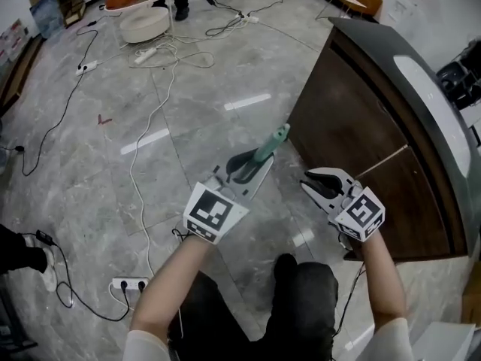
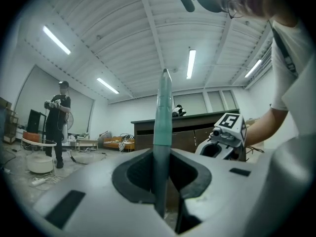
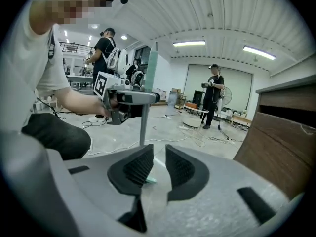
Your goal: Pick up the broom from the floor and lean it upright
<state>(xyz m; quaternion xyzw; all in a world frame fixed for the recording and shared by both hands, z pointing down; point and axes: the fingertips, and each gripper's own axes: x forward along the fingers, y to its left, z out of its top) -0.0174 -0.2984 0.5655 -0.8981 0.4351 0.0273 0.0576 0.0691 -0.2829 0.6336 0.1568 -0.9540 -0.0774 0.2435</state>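
The broom handle, teal at its top end, stands nearly upright in front of me, and my left gripper is shut on it. In the left gripper view the broom handle runs straight up between the dark pads of the left gripper. My right gripper hovers just right of it, beside the counter, open with nothing between its jaws. From the right gripper view, the right gripper shows a narrow empty gap, with the grey pole of the broom handle further ahead. The broom's head is hidden.
A dark wood counter with a grey top stands close on the right. White cables and a power strip lie on the grey marble floor to the left. A person in black stands far off beside a round white table.
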